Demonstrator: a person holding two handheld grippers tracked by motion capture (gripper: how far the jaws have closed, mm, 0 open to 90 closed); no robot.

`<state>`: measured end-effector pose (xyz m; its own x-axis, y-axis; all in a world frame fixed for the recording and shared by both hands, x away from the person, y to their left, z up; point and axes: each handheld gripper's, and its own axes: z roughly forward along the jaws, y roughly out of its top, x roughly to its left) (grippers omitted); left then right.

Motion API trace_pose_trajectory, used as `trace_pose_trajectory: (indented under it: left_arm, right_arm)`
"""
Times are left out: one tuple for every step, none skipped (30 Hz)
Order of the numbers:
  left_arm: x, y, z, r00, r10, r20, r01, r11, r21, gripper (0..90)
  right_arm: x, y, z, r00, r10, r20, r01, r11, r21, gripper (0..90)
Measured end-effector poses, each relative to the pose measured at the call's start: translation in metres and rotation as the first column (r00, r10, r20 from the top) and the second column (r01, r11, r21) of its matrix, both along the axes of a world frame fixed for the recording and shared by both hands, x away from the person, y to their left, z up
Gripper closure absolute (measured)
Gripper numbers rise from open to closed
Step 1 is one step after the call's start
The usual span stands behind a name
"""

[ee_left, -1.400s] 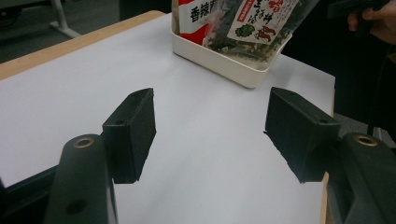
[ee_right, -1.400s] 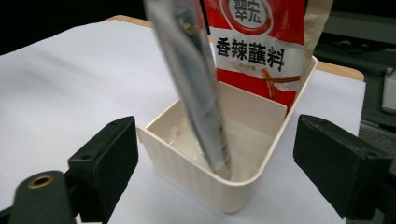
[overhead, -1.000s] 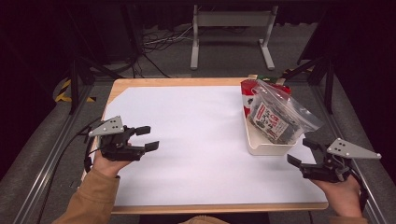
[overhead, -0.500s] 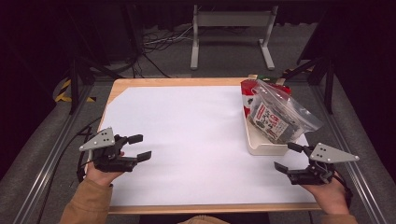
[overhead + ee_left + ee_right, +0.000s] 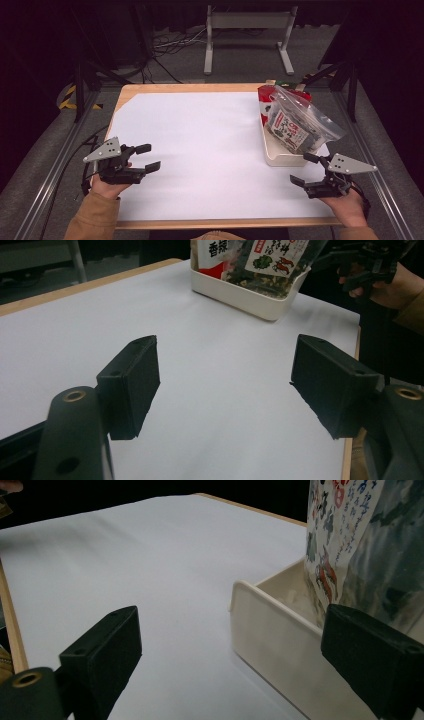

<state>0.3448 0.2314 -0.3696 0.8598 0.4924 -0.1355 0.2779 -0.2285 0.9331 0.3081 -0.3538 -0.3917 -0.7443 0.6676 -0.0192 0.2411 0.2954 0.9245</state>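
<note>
Both grippers hover low over the white-covered table [image 5: 210, 145], near its front edge. The left gripper [image 5: 148, 156] sits at the left with its jaws spread wide, nothing between them. The right gripper [image 5: 304, 168] has its jaws just as wide and empty, close beside the cream tray [image 5: 280, 156], which holds clear snack bags [image 5: 295, 125] leaning upright at the table's right side.
</note>
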Motion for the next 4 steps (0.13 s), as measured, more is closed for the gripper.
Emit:
trace_pose_trajectory:
  left_arm:
    - [0.0003,0.0002,-0.0003,1.0,0.004,0.002,-0.004,1.0,0.0,27.9]
    - [0.0005,0.0003,-0.0005,1.0,0.009,0.002,-0.009,1.0,0.003,27.8]
    - [0.0003,0.0003,-0.0007,0.9999,0.011,-0.001,-0.011,0.9999,0.003,27.9]
    - [0.0003,0.0003,-0.0007,0.9999,0.011,-0.001,-0.011,0.9999,0.003,27.8]
  right_arm:
    - [0.0001,0.0001,-0.0002,1.0,-0.002,0.0,0.002,1.0,-0.002,9.2]
    - [0.0,0.0003,-0.0002,1.0,-0.004,0.001,0.004,1.0,-0.007,9.1]
    - [-0.0001,0.0008,-0.0003,1.0,-0.002,0.001,0.002,1.0,-0.005,9.1]
    - [-0.0002,0.0011,-0.0002,1.0,-0.001,0.0,0.001,1.0,-0.005,9.1]
